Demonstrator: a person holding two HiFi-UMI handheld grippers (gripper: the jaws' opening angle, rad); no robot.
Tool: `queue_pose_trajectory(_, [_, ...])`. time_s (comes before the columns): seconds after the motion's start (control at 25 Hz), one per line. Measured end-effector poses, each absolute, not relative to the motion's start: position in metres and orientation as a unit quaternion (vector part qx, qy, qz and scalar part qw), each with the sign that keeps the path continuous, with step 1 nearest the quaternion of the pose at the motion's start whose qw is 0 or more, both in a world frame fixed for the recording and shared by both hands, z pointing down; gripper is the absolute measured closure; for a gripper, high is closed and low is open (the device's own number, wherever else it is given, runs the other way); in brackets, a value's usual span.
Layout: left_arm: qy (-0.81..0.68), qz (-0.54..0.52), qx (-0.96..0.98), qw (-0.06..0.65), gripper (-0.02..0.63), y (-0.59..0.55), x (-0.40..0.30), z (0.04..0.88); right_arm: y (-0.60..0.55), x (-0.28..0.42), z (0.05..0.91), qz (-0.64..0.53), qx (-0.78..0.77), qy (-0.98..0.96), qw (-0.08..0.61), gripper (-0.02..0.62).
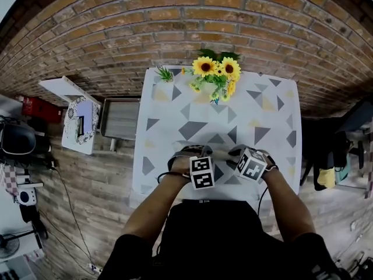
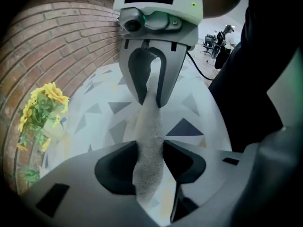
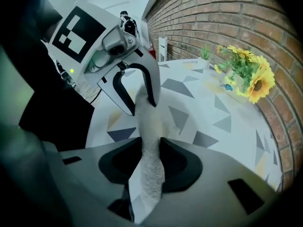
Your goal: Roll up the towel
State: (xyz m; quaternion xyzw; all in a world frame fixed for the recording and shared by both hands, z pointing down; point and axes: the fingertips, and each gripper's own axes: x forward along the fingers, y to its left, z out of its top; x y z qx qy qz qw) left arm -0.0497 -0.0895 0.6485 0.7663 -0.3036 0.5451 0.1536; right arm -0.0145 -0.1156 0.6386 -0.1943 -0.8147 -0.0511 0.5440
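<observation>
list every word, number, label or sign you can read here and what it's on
None readable: no words, numbers or brands in any view.
left marker cube: black-and-white square pattern, no letters.
right marker cube: same kind of pattern, no letters.
red object on the floor: any print too small to read.
</observation>
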Motion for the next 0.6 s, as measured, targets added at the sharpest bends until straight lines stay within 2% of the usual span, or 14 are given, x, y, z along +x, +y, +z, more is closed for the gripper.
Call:
queue_pose_trajectory(0.12, [-0.317,0.533,0.767,0.165,0.411,-0.098,-0.058,0.644,-0.134,-0.023,0.638,-0.055,-0.168,-0.821,0.543,0.436])
queue_pose_trajectory(0.6, [-0.423,0.527,0.719,0.16,0.403,-0.138,-0.115,0.628,-0.191,-0.061,0.637,-0.073,-0.1,-0.833,0.539,0.434])
